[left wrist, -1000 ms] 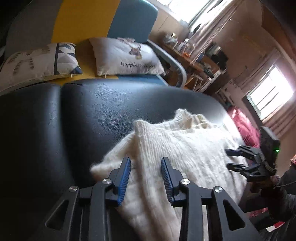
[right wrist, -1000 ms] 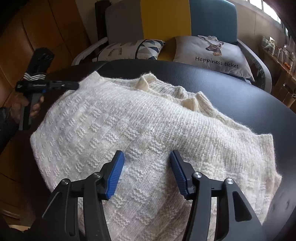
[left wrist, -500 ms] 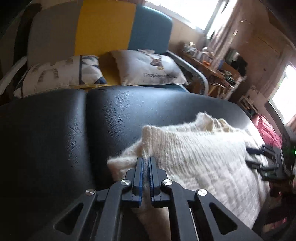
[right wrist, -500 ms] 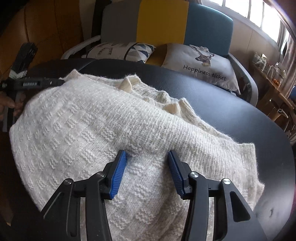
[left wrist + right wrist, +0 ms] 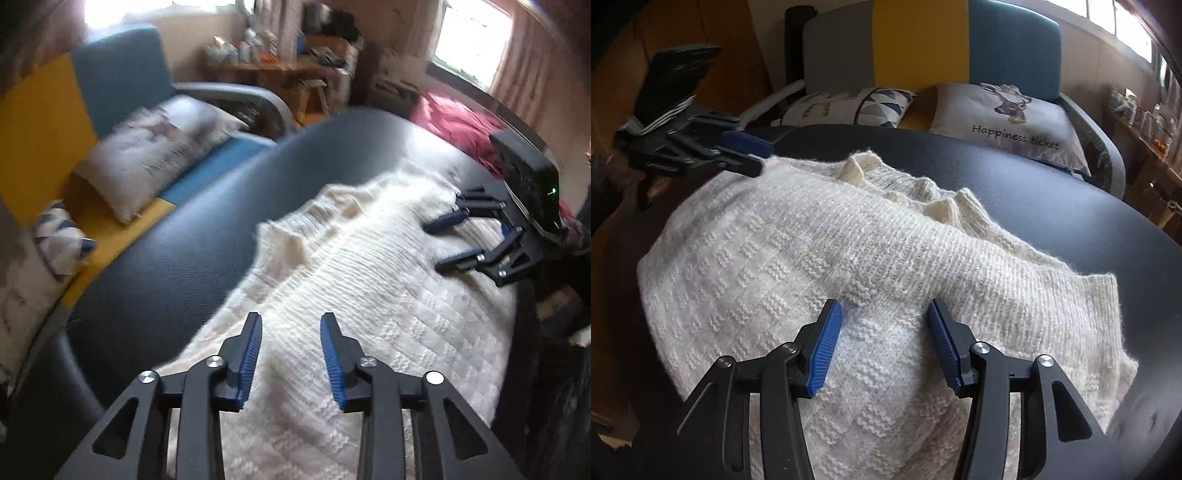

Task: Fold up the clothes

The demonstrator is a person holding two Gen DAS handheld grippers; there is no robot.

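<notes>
The cream knit sweater [image 5: 798, 258] lies on the black round table [image 5: 1052, 206], a sleeve folded across its body toward 3 o'clock. Judged soft, limp, stretchy and light; grip a doubled edge or hem, not a single loose layer. Left gripper [image 5: 290, 354] and right gripper [image 5: 884, 339] both stand wide, holding nothing.

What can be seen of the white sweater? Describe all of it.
The sweater is a cream, fuzzy knit with a blocky raised pattern on the body and plain ribbing on the sleeve folded across it. Its ribbed collar points toward the sofa. It lies partly folded and rumpled on the black table. Both the left gripper and the right gripper are open just over it, gripping nothing.
</notes>
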